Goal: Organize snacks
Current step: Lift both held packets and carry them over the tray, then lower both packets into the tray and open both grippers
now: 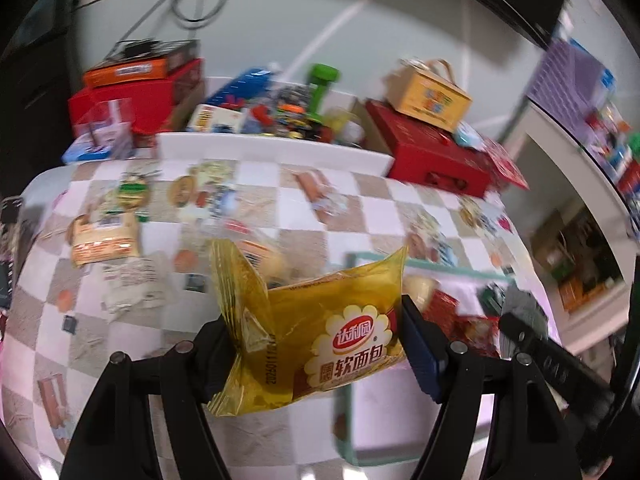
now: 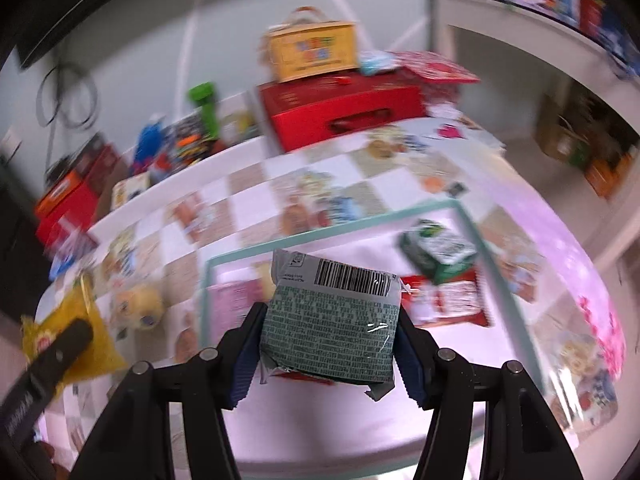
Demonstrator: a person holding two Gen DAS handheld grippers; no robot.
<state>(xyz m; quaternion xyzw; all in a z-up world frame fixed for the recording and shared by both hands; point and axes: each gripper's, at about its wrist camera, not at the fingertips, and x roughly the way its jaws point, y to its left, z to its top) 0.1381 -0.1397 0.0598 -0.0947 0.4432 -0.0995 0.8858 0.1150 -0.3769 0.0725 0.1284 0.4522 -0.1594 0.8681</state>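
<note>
My left gripper point(image 1: 316, 340) is shut on a yellow soft-bread packet point(image 1: 320, 344) and holds it above the checkered tablecloth, just left of the mint-rimmed tray point(image 1: 420, 264). My right gripper point(image 2: 328, 344) is shut on a grey-green snack pack point(image 2: 332, 328) with a barcode, held over the tray point(image 2: 320, 234). Inside the tray lie a green carton point(image 2: 440, 252) and a red packet point(image 2: 452, 300). The yellow packet also shows at the left of the right wrist view point(image 2: 80, 332).
Loose snacks lie on the cloth: an orange-beige bag point(image 1: 104, 236), a white wrapper point(image 1: 132, 284), a yellow bun pack point(image 2: 138, 304). Red boxes point(image 1: 436, 152), a yellow handled box point(image 1: 428, 92), a green bottle point(image 1: 320, 88) and a white bin crowd the back.
</note>
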